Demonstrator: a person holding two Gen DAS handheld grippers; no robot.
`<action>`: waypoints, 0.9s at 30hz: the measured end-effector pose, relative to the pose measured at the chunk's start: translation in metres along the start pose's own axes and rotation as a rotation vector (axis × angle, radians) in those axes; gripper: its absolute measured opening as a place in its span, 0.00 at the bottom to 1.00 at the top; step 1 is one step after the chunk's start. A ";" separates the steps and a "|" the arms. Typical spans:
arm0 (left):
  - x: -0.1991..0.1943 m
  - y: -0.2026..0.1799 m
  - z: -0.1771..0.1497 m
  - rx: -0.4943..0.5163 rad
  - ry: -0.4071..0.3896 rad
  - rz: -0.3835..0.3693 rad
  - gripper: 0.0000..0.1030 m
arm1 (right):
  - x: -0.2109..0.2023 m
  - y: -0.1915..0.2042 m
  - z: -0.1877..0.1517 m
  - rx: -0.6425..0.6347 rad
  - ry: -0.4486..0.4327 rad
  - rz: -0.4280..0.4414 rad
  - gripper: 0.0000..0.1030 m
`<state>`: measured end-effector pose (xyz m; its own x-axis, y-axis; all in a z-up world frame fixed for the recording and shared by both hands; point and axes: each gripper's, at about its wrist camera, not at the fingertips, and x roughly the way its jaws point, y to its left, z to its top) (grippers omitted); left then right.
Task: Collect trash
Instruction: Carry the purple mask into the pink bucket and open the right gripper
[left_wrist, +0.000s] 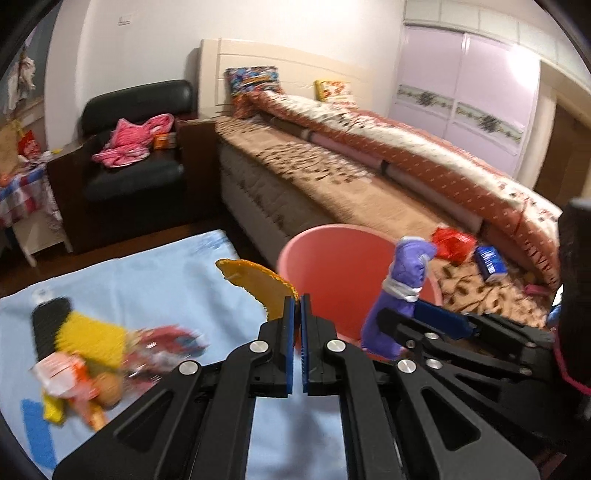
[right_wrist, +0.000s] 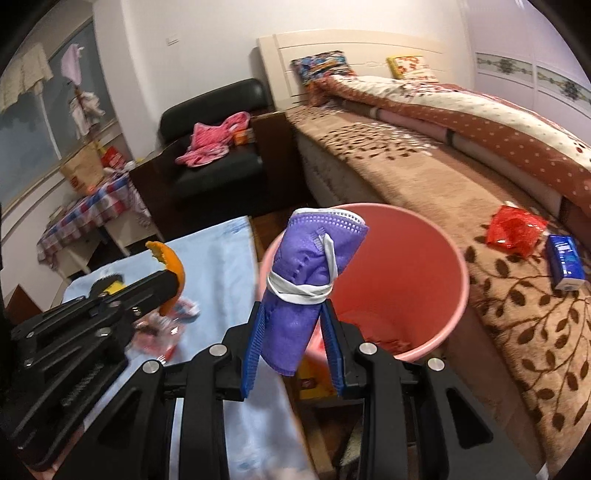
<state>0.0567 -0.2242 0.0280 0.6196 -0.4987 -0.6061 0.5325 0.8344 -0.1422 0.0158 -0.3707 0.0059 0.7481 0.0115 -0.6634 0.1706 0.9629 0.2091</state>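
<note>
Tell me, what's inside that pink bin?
Some reddish scraps lie at the bottom of the pink bin; the purple mask held in front hides the rest.

Left gripper (left_wrist: 298, 301) up front, pads pinched tight on a curl of orange peel (left_wrist: 255, 282) that sticks up to the left. Beyond it, the pink bin (left_wrist: 332, 258), mouth open toward us. To the right, the right gripper (left_wrist: 402, 314) carries a rolled purple face mask (left_wrist: 400, 284) bound by its white straps. Down left, blurred wrappers (left_wrist: 85, 373) litter the pale blue cloth (left_wrist: 147, 280); a red wrapper (left_wrist: 452, 245) lies on the bed (left_wrist: 332, 173).
</note>
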 end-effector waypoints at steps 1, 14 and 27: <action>0.002 -0.003 0.002 -0.002 -0.008 -0.026 0.02 | 0.001 -0.007 0.003 0.011 -0.002 -0.011 0.29; 0.057 -0.031 0.011 -0.005 0.055 -0.208 0.02 | 0.033 -0.067 0.009 0.085 0.038 -0.077 0.30; 0.077 -0.029 0.005 -0.011 0.128 -0.174 0.35 | 0.044 -0.083 0.005 0.114 0.050 -0.074 0.30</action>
<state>0.0915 -0.2881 -0.0108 0.4404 -0.6018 -0.6662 0.6180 0.7415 -0.2612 0.0379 -0.4509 -0.0374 0.6985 -0.0424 -0.7144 0.2978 0.9249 0.2363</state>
